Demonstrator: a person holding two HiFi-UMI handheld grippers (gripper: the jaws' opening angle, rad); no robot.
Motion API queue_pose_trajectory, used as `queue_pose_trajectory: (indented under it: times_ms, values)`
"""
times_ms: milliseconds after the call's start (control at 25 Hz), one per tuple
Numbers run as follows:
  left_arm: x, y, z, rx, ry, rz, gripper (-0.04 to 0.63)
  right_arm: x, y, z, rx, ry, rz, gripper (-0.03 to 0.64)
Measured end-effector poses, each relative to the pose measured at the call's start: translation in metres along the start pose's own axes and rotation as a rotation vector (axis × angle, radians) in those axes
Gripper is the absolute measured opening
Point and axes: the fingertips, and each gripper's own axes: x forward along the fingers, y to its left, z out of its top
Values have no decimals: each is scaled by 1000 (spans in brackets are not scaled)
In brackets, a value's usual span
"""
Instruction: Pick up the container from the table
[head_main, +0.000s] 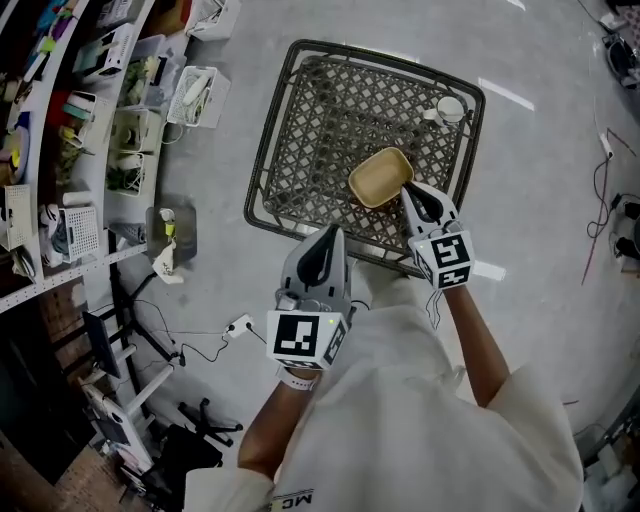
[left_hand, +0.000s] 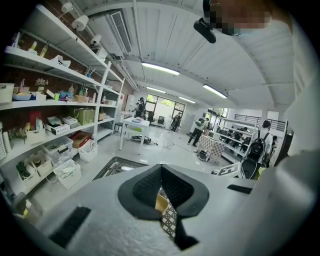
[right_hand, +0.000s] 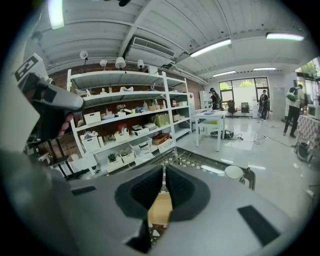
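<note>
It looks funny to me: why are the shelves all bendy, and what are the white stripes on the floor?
Left gripper view: the wide-angle lens bows the shelves and ceiling lights, and the edges go dark. Right gripper view: same bending, and the close right gripper looks blurry. Head view: the stripes are probably lights' glare on the shiny floor.

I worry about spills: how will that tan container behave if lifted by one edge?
The container looks shallow and thin-walled, so it is probably light. With the right gripper pinching only one rim, it may tilt. It looks empty, so spills seem unlikely.
</note>
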Motion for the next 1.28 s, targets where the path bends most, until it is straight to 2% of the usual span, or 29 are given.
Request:
queue_pose_trajectory:
  times_ms: [320,440,720,1000,1280]
  values:
    - [21,8,-14,-42,34,9,14,37,-36,-37,12,70,-41,23]
    - [27,5,-14,-45,25,13,12,48,-48,-55,19,96,-54,48]
    - [27,7,-14,-65,12,37,14,76,-65,-101,-32,189,-71,63]
    - [23,8,-15,-64,8,49,14,102,-88,-147,-22,288,-107,64]
    - [22,5,-17,-60,10,51,14,117,-100,-179,11,372,-97,71]
